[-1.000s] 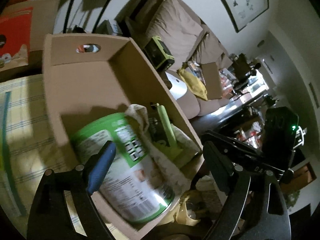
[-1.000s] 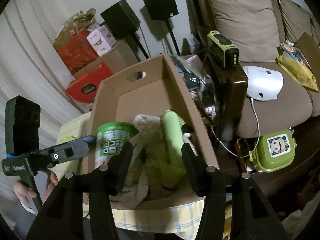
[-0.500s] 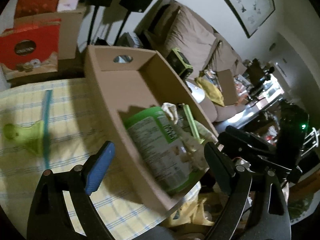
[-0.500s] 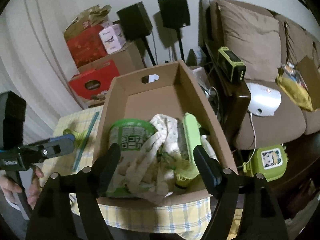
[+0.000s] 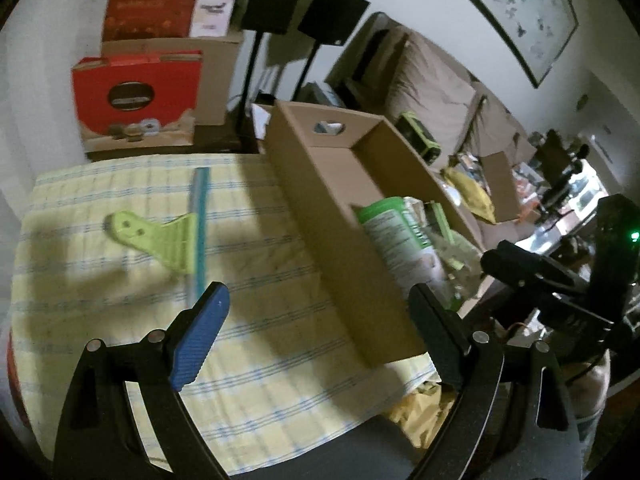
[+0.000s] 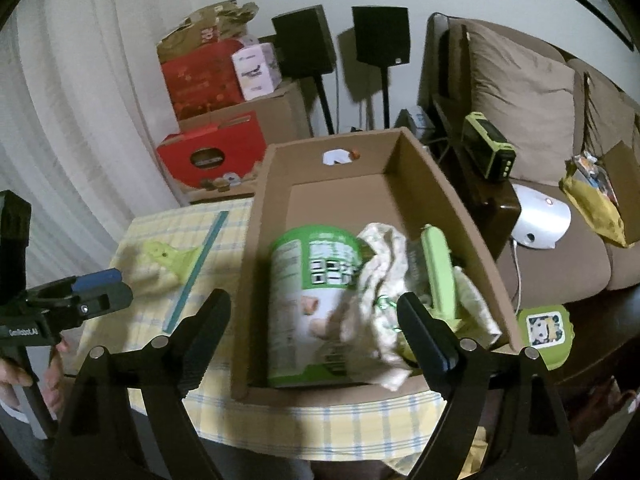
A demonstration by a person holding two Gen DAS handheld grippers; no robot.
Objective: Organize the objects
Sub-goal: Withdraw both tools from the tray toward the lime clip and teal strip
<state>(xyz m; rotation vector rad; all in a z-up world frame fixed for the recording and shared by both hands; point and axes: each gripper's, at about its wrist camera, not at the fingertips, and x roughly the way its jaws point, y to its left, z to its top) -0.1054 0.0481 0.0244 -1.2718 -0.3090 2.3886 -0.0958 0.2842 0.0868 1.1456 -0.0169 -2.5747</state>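
Cardboard box [image 6: 452,196] on the checked tablecloth [image 5: 260,344], near its right edge, already holding a green-labelled can [image 6: 310,292] lying on its side, a crumpled pale cloth [image 6: 378,276] beside it and a green stick-shaped item [image 6: 438,272] along the right wall; far half of the box bare. Still out on the cloth, left of the box and apart from it: a light green squeegee [image 5: 160,236] with a teal blade, lying flat. Right gripper [image 6: 316,328] above the near end of the box, jaws just spread wide, nothing between the pads, so released. Left gripper [image 5: 316,332] spread wide too and empty, aimed at the cloth between squeegee and box wall. Step in hand, by all signs: done with a drop into the box, over to the last loose piece. Next move likely for the left gripper: further left and down onto the squeegee, jaws across the flat handle rather than the long blade, a firm close, then a lift over the box wall into the bare far half. Low profile on soft cloth, so some risk of pinching fabric along with the handle.
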